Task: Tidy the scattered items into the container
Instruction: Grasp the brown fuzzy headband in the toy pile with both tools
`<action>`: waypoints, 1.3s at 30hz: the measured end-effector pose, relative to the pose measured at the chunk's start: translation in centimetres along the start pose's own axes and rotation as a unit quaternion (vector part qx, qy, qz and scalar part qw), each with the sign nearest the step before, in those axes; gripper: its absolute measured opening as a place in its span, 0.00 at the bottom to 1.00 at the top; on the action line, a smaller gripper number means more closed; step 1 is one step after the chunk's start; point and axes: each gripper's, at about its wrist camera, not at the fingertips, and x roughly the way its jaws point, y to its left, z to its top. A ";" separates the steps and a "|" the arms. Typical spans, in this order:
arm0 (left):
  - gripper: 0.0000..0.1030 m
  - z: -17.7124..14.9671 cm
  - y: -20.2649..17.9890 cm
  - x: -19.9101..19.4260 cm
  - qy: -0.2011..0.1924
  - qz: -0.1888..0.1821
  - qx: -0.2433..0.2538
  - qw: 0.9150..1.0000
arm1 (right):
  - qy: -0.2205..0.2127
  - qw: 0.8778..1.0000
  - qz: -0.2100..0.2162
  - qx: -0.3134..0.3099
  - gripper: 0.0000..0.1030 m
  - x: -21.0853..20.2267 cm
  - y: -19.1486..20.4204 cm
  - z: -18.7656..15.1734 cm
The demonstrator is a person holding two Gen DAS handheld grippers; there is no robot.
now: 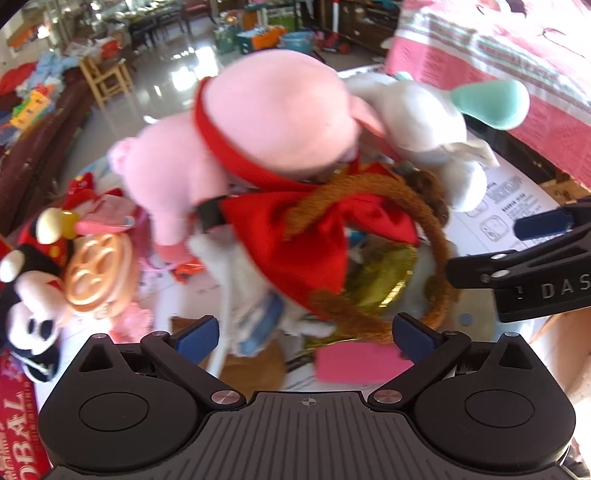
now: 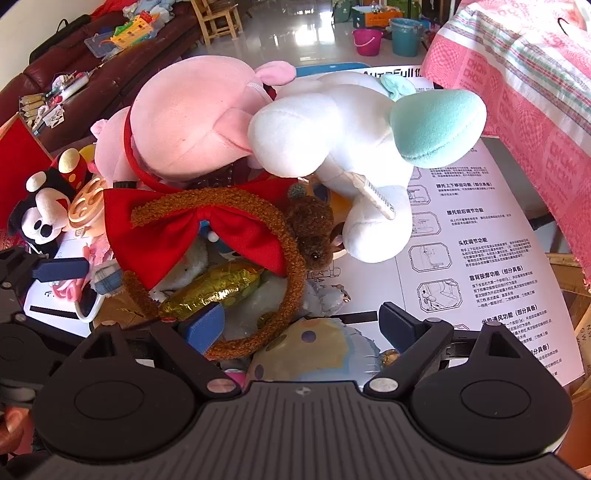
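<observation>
A pile of toys lies on a white printed cardboard sheet (image 2: 480,229). A pink pig plush (image 1: 266,122) with a red bow (image 1: 295,236) is in both views (image 2: 192,122). A white plush with mint ears (image 2: 340,129) leans on it and also shows in the left wrist view (image 1: 417,118). A brown fuzzy headband (image 2: 258,229) arcs over a gold foil balloon (image 2: 214,288). My left gripper (image 1: 306,334) is open just before the pile. My right gripper (image 2: 301,325) is open, its left finger beside the headband. No container is clearly visible.
A Mickey plush (image 2: 40,214) and a peach toy wheel (image 2: 86,210) lie at the left. A pink checked cloth (image 2: 524,74) hangs at the right. A sofa with clutter (image 2: 85,66), a wooden chair (image 2: 218,18) and buckets (image 2: 369,40) stand behind on the floor.
</observation>
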 end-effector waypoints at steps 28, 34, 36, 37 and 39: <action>0.82 -1.9 2.0 0.0 0.023 0.011 -0.030 0.999 | -0.022 0.988 0.080 -0.129 0.18 3.7 3.2 2.7; 0.86 -2.2 2.0 0.7 0.041 -0.018 -0.052 0.998 | -0.015 0.992 0.082 -0.096 0.18 3.5 2.0 2.5; 0.82 -2.5 1.3 1.4 0.049 -0.023 -0.046 0.997 | -0.012 0.993 0.085 -0.087 0.18 3.5 1.7 2.6; 0.77 -2.5 0.9 1.7 0.049 -0.020 -0.043 0.998 | -0.010 0.993 0.085 -0.084 0.18 3.6 1.8 2.7; 0.42 -2.6 0.7 2.0 0.050 -0.017 -0.041 0.998 | -0.009 0.993 0.086 -0.082 0.18 3.5 1.9 2.6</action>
